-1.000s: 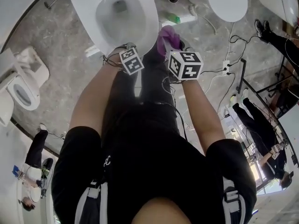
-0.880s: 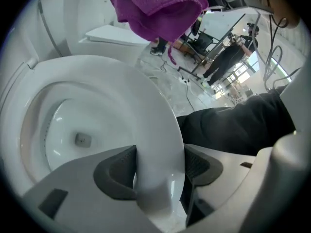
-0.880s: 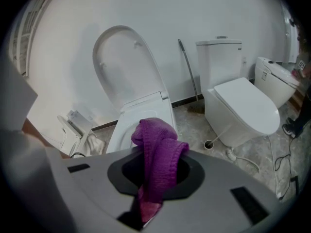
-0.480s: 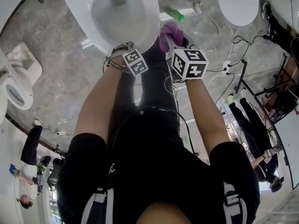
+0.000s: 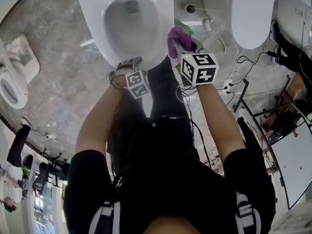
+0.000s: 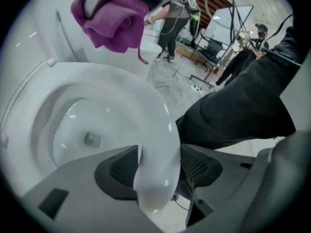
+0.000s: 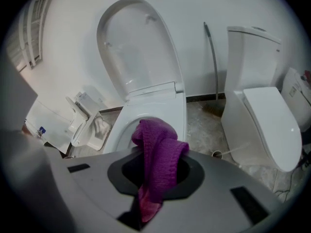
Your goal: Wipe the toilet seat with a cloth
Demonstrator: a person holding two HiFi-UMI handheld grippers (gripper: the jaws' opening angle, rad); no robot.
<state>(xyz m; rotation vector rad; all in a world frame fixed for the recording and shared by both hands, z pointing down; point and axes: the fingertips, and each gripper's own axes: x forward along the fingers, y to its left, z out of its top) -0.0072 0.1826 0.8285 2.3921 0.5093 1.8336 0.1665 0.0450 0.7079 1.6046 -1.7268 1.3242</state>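
The white toilet seat (image 5: 165, 33) lies down on the bowl, its lid (image 7: 138, 47) raised against the wall. My left gripper (image 5: 130, 62) is shut on the seat's front rim (image 6: 146, 115), which passes between the two dark pads (image 6: 197, 165). My right gripper (image 5: 178, 47) is shut on a purple cloth (image 7: 158, 152). That cloth (image 5: 175, 35) hangs bunched just off the seat's right front edge. In the left gripper view the cloth (image 6: 114, 21) shows above the far side of the rim.
A second toilet (image 5: 251, 13) stands to the right, with a green bottle (image 5: 185, 29) on the floor between. Cables (image 5: 229, 82) trail over the stone floor on the right. A loose seat unit (image 5: 12, 82) lies at left. People stand further off to the right.
Both grippers keep their holds. The head view has swung a little, and the right gripper with the cloth has edged along the seat's right side.
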